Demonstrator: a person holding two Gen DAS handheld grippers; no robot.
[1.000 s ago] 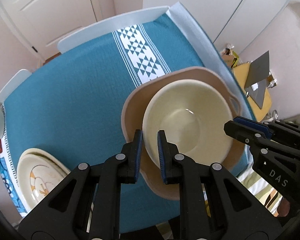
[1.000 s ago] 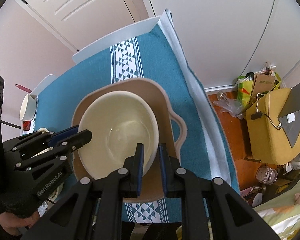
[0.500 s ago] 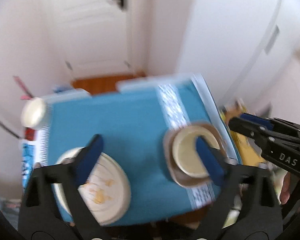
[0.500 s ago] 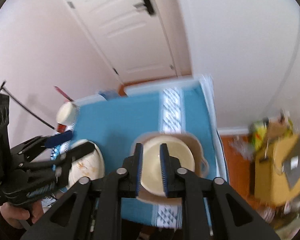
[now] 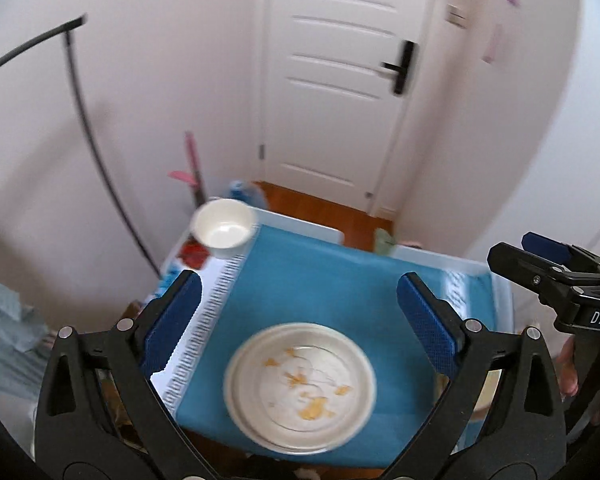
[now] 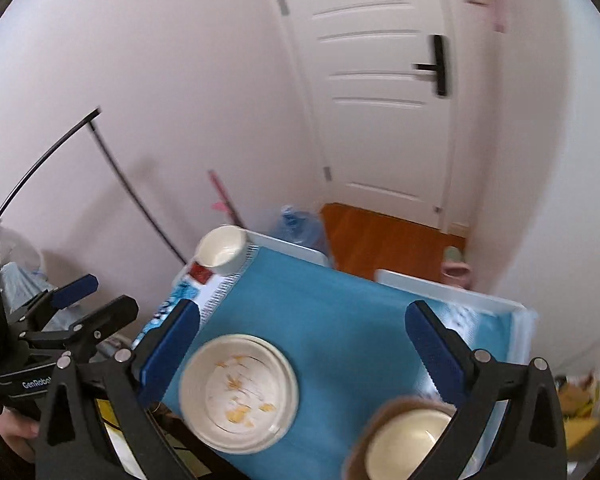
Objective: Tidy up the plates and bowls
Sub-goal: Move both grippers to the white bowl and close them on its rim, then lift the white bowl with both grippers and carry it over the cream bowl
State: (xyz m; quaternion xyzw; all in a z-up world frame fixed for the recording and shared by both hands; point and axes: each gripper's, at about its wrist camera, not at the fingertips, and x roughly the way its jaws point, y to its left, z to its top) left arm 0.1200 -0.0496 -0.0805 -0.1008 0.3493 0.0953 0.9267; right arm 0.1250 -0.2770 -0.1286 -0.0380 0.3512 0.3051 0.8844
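Both grippers hang high over the counter, empty: left gripper fingers spread wide, right gripper fingers equally wide. The speckled plate lies at the counter's near edge, the small white bowl sits at its far-left corner, and the cream bowl rests inside a tan dish at its near-right.

Two markings can be read. In the left wrist view, white capital letters "DAS" stand on the black body of the right gripper, which sits at the far right of the frame, beyond the viewing claw's right finger. In the right wrist view, white lettering "GenRobot", its end cut off by the viewing claw's own left finger, stands on the black body of the left gripper, low at the left edge. The printed cloth border is too blurred to read.
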